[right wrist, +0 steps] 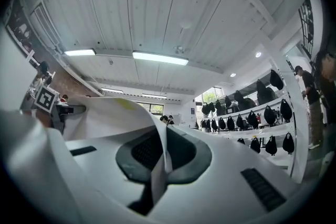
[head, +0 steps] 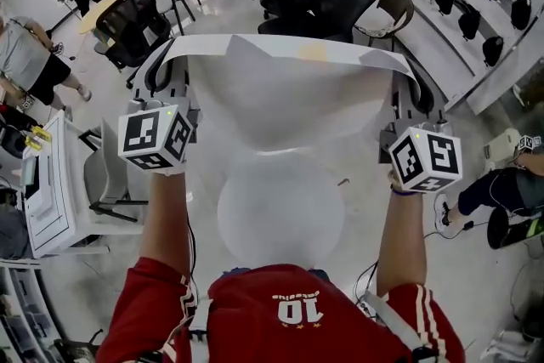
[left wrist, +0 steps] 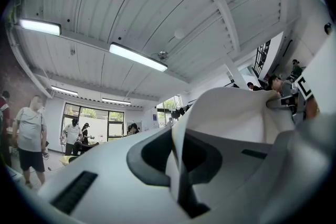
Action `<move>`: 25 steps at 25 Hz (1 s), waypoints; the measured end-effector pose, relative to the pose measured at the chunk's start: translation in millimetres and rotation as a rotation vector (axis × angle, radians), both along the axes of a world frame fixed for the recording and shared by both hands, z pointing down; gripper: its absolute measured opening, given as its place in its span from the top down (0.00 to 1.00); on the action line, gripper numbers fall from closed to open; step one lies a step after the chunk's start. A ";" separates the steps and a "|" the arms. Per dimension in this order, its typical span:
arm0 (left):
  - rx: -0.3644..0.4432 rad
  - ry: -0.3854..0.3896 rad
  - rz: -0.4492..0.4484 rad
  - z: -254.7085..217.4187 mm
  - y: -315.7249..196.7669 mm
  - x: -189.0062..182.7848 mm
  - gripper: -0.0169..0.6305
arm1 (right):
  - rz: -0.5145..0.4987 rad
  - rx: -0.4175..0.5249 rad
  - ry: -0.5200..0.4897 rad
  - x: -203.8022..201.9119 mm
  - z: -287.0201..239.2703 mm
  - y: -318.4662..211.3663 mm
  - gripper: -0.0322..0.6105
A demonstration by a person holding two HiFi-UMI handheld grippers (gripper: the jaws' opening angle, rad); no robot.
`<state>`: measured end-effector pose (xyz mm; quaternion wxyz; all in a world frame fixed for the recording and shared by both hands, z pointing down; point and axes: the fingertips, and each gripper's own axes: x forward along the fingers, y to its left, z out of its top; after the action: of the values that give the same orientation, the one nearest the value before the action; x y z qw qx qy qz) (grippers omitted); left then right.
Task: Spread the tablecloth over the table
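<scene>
From the head view I see my left tool (head: 168,57) and right tool (head: 406,82) raised side by side. Each pinches a top corner of the thin white fabric tablecloth (head: 280,89), which stretches between them and hangs above the round white desk (head: 280,221) lying below and between the two. In the left gripper view that tool's jaws are clamped together on a fold of the cloth, which runs off to its right, and in the right gripper view the jaws are likewise closed on a pinched fold, the cloth stretching away to its left.
</scene>
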<state>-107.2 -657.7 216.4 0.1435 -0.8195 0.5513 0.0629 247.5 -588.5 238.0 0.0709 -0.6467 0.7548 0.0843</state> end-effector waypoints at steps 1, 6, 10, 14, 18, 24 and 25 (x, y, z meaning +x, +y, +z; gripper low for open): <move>-0.002 -0.001 -0.002 1.0 -2.1 1.2 0.96 | -0.001 -0.003 0.002 1.3 1.3 -2.1 0.93; -0.041 -0.003 -0.004 20.3 -6.8 3.6 0.96 | -0.001 -0.032 0.000 4.4 15.9 -8.5 0.93; -0.098 -0.004 0.011 49.8 -3.5 -5.3 0.96 | -0.008 -0.084 0.005 -3.2 39.7 -7.5 0.93; -0.163 -0.025 0.011 86.4 6.6 -9.9 0.96 | -0.012 -0.149 -0.001 -7.3 71.5 0.9 0.93; -0.222 -0.024 0.013 114.6 27.8 -7.1 0.96 | -0.012 -0.193 -0.024 -3.3 96.1 14.8 0.93; -0.263 -0.032 0.020 132.7 56.6 -1.1 0.96 | -0.010 -0.241 -0.051 3.2 119.5 37.7 0.93; -0.266 -0.033 0.018 135.0 62.2 -0.2 0.96 | -0.013 -0.245 -0.054 4.3 122.2 42.4 0.93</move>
<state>-107.4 -595.5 351.4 0.0418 -0.8372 0.5448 -0.0230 251.8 -546.1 360.2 0.0119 -0.6477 0.7613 -0.0265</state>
